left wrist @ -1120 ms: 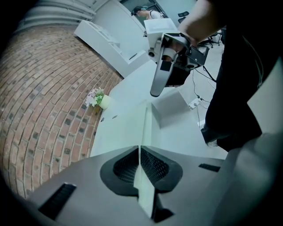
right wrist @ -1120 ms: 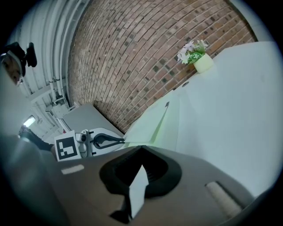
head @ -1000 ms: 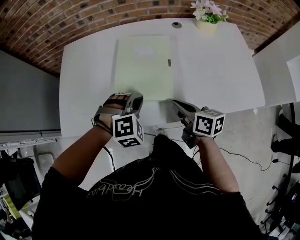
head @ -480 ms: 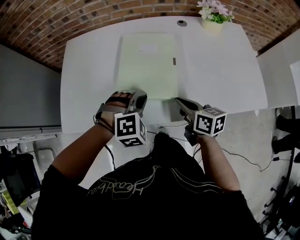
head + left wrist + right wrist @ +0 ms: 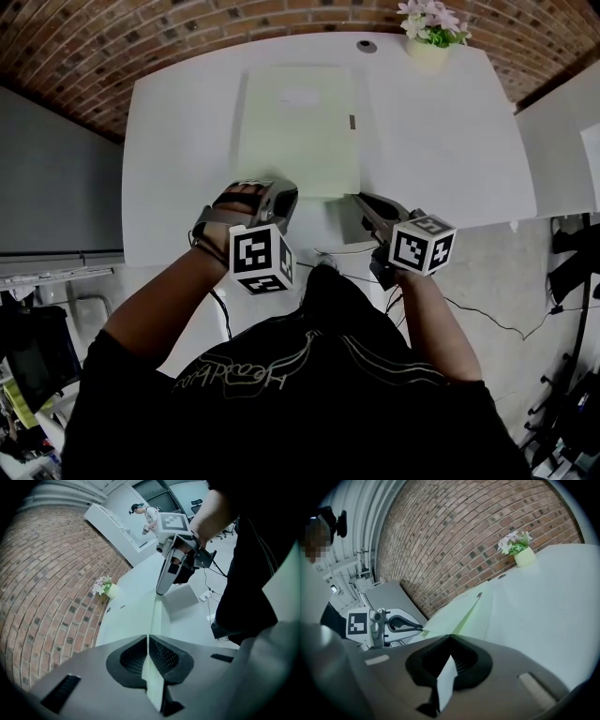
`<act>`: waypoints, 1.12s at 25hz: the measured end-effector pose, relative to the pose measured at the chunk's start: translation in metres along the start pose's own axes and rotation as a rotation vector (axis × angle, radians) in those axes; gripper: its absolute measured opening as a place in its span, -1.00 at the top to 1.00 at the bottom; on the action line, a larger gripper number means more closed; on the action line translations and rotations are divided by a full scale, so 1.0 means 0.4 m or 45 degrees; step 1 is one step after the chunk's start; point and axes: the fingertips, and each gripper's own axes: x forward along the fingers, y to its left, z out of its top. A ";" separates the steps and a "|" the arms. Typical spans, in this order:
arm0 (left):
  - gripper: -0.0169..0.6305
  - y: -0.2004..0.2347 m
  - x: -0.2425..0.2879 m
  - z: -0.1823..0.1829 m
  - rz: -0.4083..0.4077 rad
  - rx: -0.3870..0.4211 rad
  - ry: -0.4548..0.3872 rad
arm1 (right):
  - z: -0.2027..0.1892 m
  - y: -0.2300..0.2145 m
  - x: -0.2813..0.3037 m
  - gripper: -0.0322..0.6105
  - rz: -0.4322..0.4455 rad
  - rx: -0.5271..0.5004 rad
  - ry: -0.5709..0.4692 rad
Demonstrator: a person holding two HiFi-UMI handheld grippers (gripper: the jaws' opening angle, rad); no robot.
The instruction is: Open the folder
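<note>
White table point(image 5: 441, 141) bore a pale green folder point(image 5: 298, 131); left gripper point(image 5: 284, 199) and right gripper point(image 5: 360, 200) each pinched its near edge, jaws closed.

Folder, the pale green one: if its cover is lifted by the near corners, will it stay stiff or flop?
Probably light and bendy: the folder shows as a thin sheet edge in the left gripper. The cover may sag between grips; at the right gripper its corner rises in a shallow wedge. It could slide on the smooth table.
</note>
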 end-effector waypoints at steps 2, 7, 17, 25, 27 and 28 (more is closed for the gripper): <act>0.90 0.004 -0.001 0.001 0.002 -0.014 -0.010 | -0.001 0.000 0.004 0.89 -0.005 -0.029 -0.003; 0.90 -0.003 -0.005 0.004 -0.013 -0.024 -0.015 | -0.007 0.001 0.012 0.89 -0.018 -0.120 0.013; 0.90 -0.014 0.006 0.008 -0.014 -0.069 -0.026 | -0.020 -0.024 0.030 0.89 -0.152 -0.247 0.056; 0.90 -0.011 0.012 0.012 0.002 -0.133 -0.007 | -0.017 -0.035 0.031 0.89 -0.218 -0.256 0.056; 0.90 -0.010 0.012 0.012 0.002 -0.153 0.005 | -0.019 -0.035 0.033 0.89 -0.211 -0.265 0.084; 0.90 -0.011 0.012 0.012 -0.003 -0.162 0.009 | -0.020 -0.035 0.034 0.89 -0.204 -0.265 0.096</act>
